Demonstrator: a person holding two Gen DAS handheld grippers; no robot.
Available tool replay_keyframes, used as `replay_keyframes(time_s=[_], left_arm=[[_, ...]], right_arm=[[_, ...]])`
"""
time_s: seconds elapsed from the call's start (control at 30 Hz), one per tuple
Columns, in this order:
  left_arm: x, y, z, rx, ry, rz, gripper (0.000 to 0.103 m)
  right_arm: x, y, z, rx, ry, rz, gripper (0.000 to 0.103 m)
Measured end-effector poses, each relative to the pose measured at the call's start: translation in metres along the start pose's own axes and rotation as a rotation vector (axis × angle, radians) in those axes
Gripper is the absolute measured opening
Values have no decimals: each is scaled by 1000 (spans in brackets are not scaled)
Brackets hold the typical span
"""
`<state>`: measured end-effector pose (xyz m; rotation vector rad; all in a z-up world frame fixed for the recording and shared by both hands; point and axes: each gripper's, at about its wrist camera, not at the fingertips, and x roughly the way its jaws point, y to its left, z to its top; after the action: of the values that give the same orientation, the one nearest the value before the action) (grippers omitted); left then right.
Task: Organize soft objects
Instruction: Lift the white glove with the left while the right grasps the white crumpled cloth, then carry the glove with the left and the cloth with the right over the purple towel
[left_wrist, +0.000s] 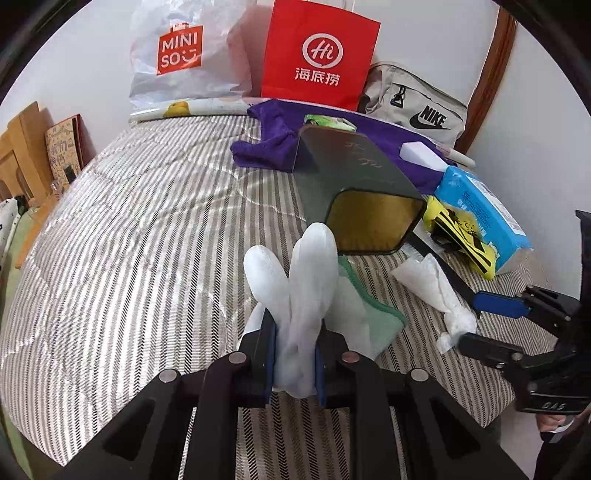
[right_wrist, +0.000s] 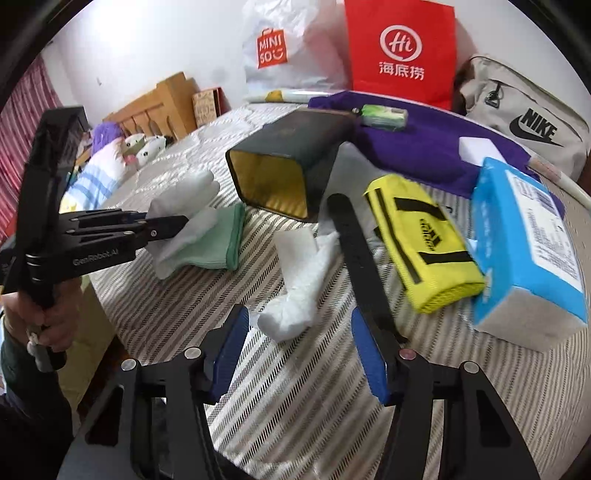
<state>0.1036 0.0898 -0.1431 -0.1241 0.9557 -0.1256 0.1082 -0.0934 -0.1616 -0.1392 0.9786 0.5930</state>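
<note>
A striped bedspread (left_wrist: 129, 229) carries everything. The dark box (left_wrist: 354, 184) lies on its side, long axis running from the purple cloth (left_wrist: 266, 147) toward the cameras, its gold-lined open mouth facing them. Just before that mouth the left gripper (left_wrist: 293, 360) has its jaws clamped on a white glove with a green cuff (left_wrist: 314, 280) — fingers pointing up toward the box mouth, cuff trailing right. The right gripper (right_wrist: 297, 356) hangs with jaws wide apart over a second white glove (right_wrist: 299, 295), which lies flat between the box and a yellow pouch (right_wrist: 424, 243), not touching the pads — its long axis toward the box
</note>
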Motion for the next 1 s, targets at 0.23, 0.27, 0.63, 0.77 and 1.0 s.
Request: replay_keyframes(time_s=[0.23,0.27,0.63,0.77,1.0], left_arm=[[3,-5,-3,28,0,-19,28],[3,-6,-3,25,2,-33,35],[12,-42,-5,121,26,13,80],[17,-58,-8,174,42,43,90],[20,-73,-10,180,46,35,93]], right_arm=[[16,15,-2,-61,3,-74,30],[14,15,-3,-62,2,-71,29],[-52,-20,-33,29,-89,-101,29],[-69,-38,-51,57,-86,-151,29],[-71,-73,-83,142,-49,-218,29]])
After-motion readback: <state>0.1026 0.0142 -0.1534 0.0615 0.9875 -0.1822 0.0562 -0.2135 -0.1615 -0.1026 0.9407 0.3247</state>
